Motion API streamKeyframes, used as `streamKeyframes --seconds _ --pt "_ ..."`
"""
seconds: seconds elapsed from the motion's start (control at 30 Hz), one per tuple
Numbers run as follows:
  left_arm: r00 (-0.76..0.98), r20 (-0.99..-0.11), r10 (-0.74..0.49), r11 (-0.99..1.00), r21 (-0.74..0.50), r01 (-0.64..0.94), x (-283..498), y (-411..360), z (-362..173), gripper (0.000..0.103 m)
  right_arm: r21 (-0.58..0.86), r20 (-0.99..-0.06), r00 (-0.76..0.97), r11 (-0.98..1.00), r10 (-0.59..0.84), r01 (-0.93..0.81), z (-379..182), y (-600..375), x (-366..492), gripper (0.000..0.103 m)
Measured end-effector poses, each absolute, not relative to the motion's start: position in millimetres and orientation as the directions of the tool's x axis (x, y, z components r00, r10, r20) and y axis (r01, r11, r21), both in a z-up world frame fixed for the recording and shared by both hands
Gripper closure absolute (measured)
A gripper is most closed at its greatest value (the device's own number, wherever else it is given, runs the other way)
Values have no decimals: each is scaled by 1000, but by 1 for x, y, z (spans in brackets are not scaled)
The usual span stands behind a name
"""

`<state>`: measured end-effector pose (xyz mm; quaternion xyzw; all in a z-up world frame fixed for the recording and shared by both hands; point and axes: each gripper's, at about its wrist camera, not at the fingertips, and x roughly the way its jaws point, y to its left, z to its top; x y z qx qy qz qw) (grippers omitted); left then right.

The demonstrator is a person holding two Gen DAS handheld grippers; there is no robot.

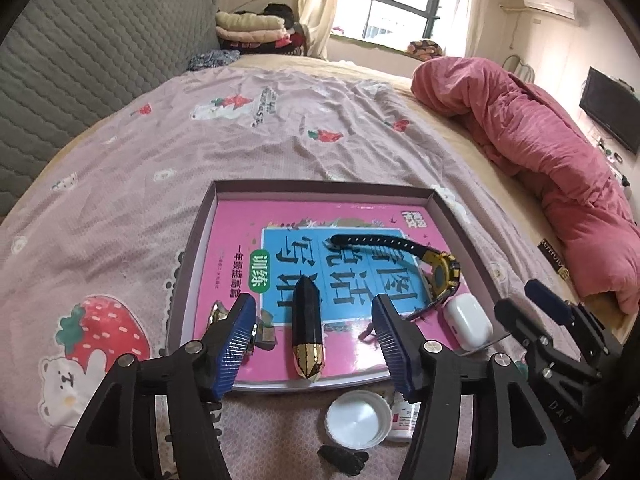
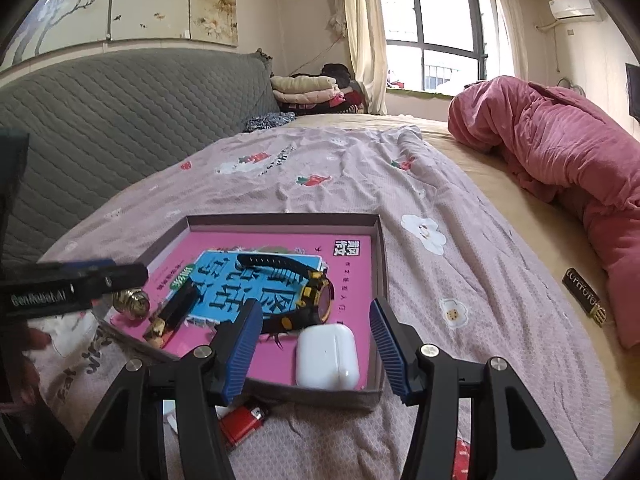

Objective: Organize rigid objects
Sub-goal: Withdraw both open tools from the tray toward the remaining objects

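A pink quilt (image 2: pixel 568 152) is heaped along the far right of the bed, on a tan blanket (image 2: pixel 520 216). A lilac sheet (image 1: pixel 200 140) printed with strawberries and bears is spread over the mattress. Folded clothes (image 1: pixel 252 28) are stacked beside the grey quilted headboard (image 2: pixel 120 112) (near the curtained window (image 2: pixel 432 32)). An air conditioner (image 1: pixel 550 4) and a wall screen (image 1: pixel 610 116) are seen.

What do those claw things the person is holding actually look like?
Each claw, left claw and right claw, is black plastic: two angled arms joined by silver bolts, ending in flat fingers faced with ribbed blue pads. White lettering runs along the left one's side in the right wrist view.
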<state>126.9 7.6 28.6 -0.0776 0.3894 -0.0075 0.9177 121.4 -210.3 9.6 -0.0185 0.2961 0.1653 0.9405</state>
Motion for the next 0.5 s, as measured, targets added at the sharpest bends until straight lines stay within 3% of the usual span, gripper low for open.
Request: streamKeyframes --seconds 0.5 --pt "700 -708 -96 985 -171 -37 104 8 35 29 -6 -580 783 959 227 -283 10 -205 103 48"
